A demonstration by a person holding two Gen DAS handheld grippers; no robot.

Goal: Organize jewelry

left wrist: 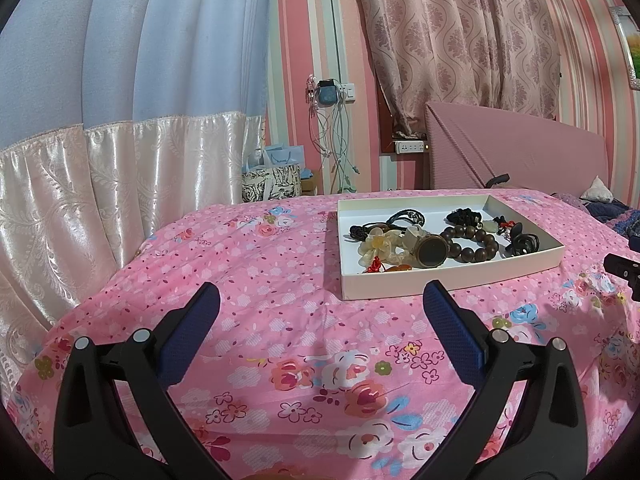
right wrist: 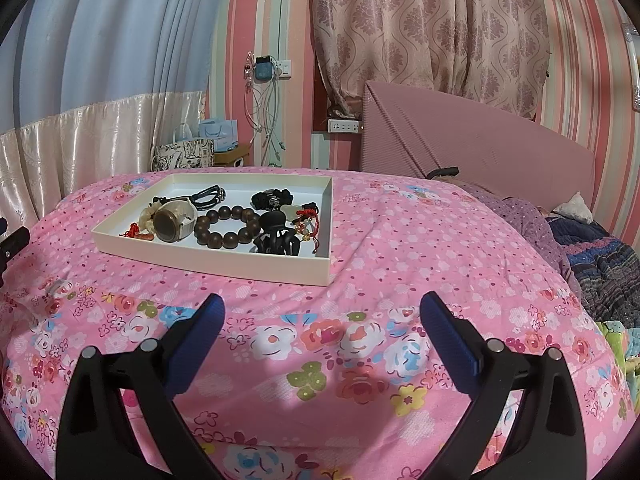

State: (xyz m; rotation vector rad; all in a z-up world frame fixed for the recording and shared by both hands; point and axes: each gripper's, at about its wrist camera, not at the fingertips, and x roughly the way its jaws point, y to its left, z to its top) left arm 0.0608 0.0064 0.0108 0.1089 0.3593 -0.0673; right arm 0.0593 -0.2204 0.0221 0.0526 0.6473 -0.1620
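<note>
Left gripper [left wrist: 322, 292]: jaws spread, nothing held, kept above pink floral bedspread [left wrist: 280, 320] | Right gripper [right wrist: 322, 304]: jaws spread, nothing held | White tray [right wrist: 224, 266]: set on bedspread, at 1 o'clock from left gripper, 11 o'clock from right | In tray: watch [right wrist: 170, 222], wooden bead bracelet [right wrist: 228, 225], black hair claw [right wrist: 277, 234] just beside it, cream flower scrunchie [left wrist: 378, 245]

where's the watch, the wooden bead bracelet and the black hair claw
watch [right wrist: 169, 222]: right wrist view, on its dark round face.
wooden bead bracelet [right wrist: 224, 213]: right wrist view, on a bead at its far side.
black hair claw [right wrist: 277, 237]: right wrist view, on its body.
</note>
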